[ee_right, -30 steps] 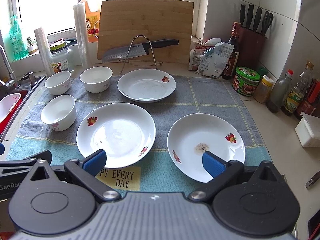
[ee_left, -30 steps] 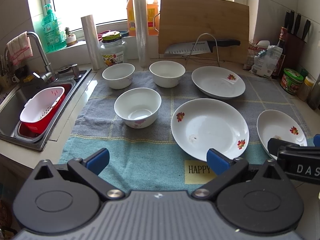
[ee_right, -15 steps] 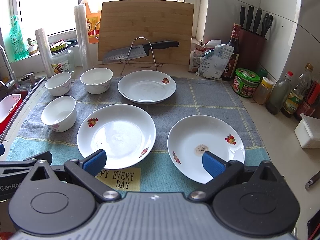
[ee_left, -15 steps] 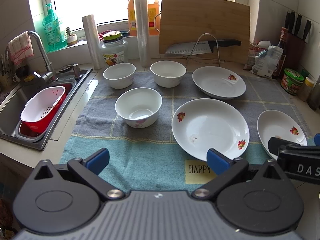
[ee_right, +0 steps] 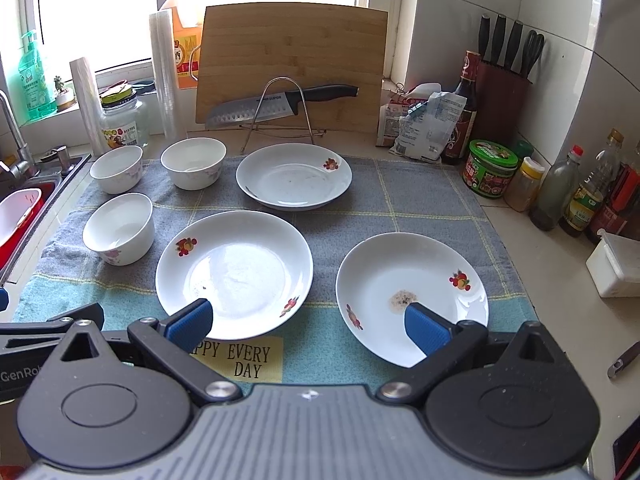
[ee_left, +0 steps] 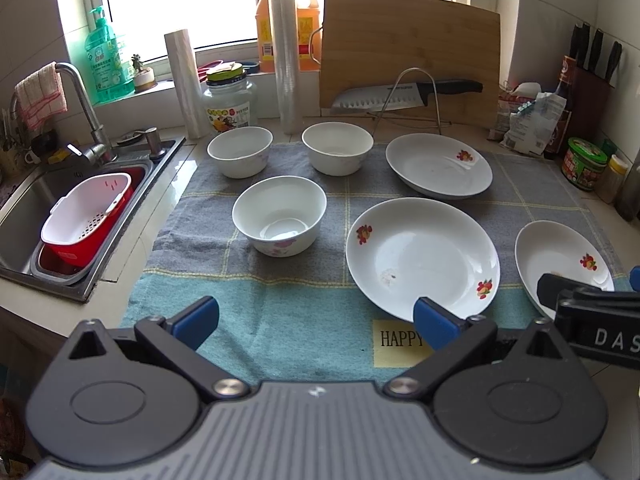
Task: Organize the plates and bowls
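- A kitchen counter under a bright window carries a grey and teal towel (ee_right: 420,200), with a sink (ee_left: 24,208) to its left holding a red and white strainer basket (ee_left: 86,216).
- A bamboo cutting board (ee_right: 292,68) leans upright at the back; a knife (ee_right: 280,102) rests across a wire stand in front of it.
- The largest plate (ee_right: 236,272) lies in the middle of the towel, near its front edge, with small dark specks on its face.
- The rear plate (ee_right: 294,176) sits behind it, just in front of the wire stand, with faint smears inside.
- The right plate (ee_right: 412,292) lies apart to the right, a brownish crumb patch in its well.
- Three white bowls stand on the towel's left part: the near bowl (ee_left: 280,214) alone in front, seemingly empty, and behind it the back left bowl (ee_left: 240,151) and back middle bowl (ee_left: 338,147), whose insides are only partly visible.
- A glass jar (ee_left: 230,100) with a yellow-green lid stands behind the bowls, contents unclear.
- The left gripper (ee_left: 316,316) hovers over the towel's front edge, its blue fingers spread wide, holding nothing.
- The right gripper (ee_right: 308,322) hovers low beside it, equally wide apart and empty, one pad over the largest plate's rim, the other over the right plate.
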A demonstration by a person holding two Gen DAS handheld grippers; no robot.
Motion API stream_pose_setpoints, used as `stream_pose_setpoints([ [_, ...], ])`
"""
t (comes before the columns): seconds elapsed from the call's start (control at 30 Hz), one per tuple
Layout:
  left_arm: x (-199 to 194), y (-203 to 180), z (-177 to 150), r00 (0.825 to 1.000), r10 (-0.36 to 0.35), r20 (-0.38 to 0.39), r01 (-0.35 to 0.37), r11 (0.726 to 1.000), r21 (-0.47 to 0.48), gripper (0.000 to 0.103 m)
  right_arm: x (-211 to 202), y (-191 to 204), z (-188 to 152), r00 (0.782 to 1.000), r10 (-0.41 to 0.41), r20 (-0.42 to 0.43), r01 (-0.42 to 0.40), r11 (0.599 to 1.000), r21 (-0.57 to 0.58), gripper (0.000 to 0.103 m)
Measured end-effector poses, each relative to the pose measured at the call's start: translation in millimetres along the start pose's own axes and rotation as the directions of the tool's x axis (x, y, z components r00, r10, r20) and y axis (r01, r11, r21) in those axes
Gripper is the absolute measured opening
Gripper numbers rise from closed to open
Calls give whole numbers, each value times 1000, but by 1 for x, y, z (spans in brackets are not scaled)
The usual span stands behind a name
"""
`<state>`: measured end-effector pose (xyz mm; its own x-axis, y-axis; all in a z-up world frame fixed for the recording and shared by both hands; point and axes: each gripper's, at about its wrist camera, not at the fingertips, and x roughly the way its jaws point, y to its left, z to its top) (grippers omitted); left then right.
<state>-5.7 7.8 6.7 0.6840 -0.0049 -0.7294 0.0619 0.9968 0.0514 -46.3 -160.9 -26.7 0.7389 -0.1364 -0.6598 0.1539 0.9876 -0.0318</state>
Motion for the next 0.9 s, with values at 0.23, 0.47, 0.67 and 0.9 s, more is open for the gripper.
stream_pose_setpoints([
  [0.23,-1,2,1,1000,-5,2,5,1000,0,102,-2,3,-1,1000,-7,6,7,1000,1,103],
  [0.47,2,8,5,1000,-29,4,29,999,13,102,-4,6,-1,1000,-17,15,17,1000,5,103],
  [0.67,7,14,7,998,-66,20,65,997,36,102,-5,10,1,999,-29,32,29,999,13,103],
  [0.9,15,17,3,979,-186,84,176,977,117,102,-12,7,-1,995,-30,97,29,1000,10,103],
])
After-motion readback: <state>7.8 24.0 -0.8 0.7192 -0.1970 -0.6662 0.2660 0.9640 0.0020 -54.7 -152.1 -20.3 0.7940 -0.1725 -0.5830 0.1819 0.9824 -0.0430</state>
